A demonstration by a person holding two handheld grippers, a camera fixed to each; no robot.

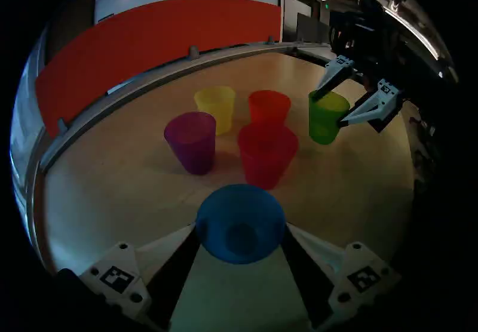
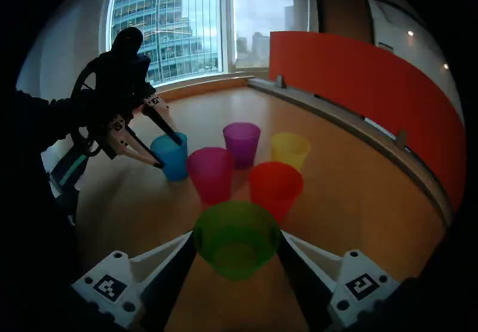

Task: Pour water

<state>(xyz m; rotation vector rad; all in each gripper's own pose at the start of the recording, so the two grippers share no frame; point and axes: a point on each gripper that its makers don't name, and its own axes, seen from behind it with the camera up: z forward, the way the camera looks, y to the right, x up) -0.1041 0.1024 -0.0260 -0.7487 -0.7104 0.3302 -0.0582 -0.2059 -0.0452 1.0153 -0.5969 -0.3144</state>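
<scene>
Left tongs pinch the blue cup, right tongs the green cup, both by the side walls; such light, thin plastic probably buckles if squeezed.

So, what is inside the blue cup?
The blue cup shows its own walls and a darker bottom, with no object in it. Whether clear water lies there cannot be told.

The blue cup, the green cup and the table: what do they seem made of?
The blue cup and green cup: probably thin translucent plastic, fairly matte; light glows through their walls. The table: seemingly light wood or laminate, smooth, with soft sheen.
</scene>
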